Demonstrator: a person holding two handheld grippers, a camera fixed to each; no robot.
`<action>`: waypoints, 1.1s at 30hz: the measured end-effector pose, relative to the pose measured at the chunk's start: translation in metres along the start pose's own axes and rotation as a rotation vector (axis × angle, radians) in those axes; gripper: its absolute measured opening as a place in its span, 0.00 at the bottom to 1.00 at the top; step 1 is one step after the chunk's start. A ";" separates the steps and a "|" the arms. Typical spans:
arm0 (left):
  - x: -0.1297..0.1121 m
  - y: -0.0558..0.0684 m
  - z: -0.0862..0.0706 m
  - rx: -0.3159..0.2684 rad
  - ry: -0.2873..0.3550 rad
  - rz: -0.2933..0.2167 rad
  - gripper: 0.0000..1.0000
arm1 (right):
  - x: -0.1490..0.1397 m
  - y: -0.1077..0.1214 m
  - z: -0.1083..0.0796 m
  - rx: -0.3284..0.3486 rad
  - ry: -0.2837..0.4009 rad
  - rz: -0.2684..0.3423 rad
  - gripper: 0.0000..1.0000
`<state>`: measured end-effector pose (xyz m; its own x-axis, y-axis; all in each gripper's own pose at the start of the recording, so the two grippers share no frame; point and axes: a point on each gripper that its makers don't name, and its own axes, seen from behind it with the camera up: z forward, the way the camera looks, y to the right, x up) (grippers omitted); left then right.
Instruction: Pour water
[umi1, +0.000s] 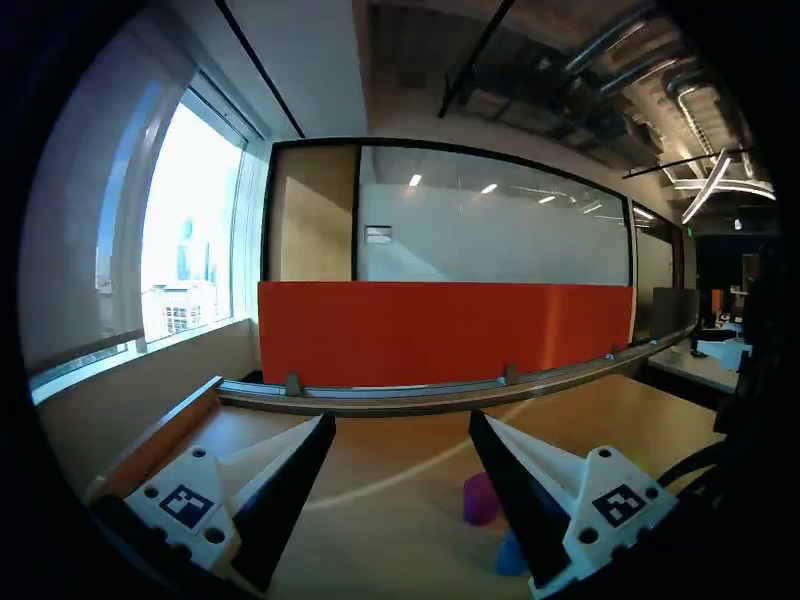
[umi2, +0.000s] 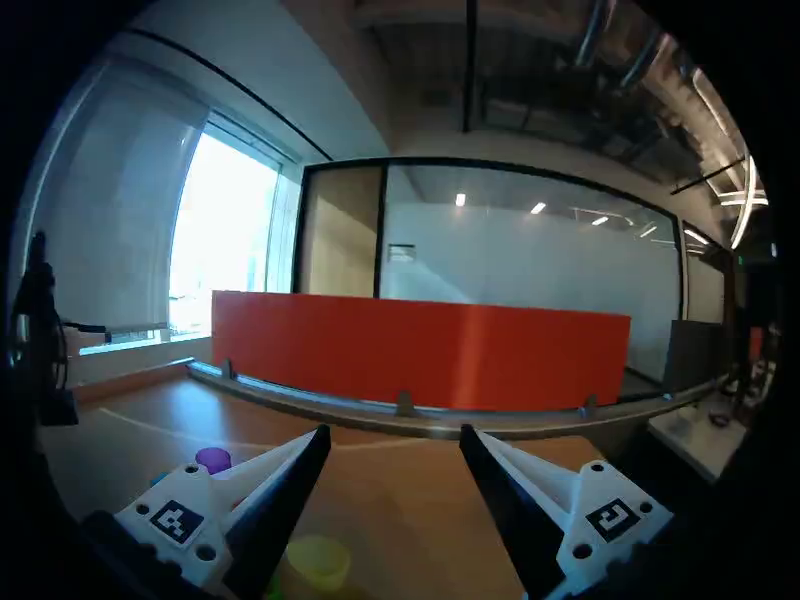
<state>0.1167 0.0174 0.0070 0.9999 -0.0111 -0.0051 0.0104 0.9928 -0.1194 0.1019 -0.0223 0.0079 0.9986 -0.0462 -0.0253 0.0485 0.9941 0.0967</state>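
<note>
Left gripper (umi1: 401, 420) and right gripper (umi2: 393, 432) are shown over the counter (umi2: 400, 500), jaws spread, nothing held. A yellow cup (umi2: 318, 562) is stood mouth-up, axis vertical, by the right gripper; a purple cup (umi1: 480, 498) is partly hidden.

Behind the left gripper (umi1: 401, 417) — purple cup (umi1: 479, 498) and blue cup (umi1: 510, 557), partly hidden.

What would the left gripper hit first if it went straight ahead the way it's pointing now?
Probably the orange divider panel: the open left gripper aims over the desk toward it. The purple cup sits lower, by one finger, likely missed. Depth is unclear.
</note>
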 end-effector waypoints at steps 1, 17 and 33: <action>0.002 0.000 0.000 -0.006 -0.002 -0.001 1.00 | 0.002 0.000 0.000 0.002 0.002 0.000 1.00; 0.009 0.035 0.005 -0.213 -0.020 0.051 1.00 | 0.009 -0.040 -0.007 0.235 -0.036 0.026 1.00; 0.016 0.058 0.001 -0.372 -0.029 0.044 1.00 | 0.021 -0.088 -0.025 0.502 -0.096 0.042 1.00</action>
<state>0.1335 0.0747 0.0014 0.9992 0.0390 0.0093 -0.0300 0.8811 -0.4720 0.1183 -0.1082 -0.0256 0.9962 -0.0395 0.0783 -0.0114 0.8271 0.5620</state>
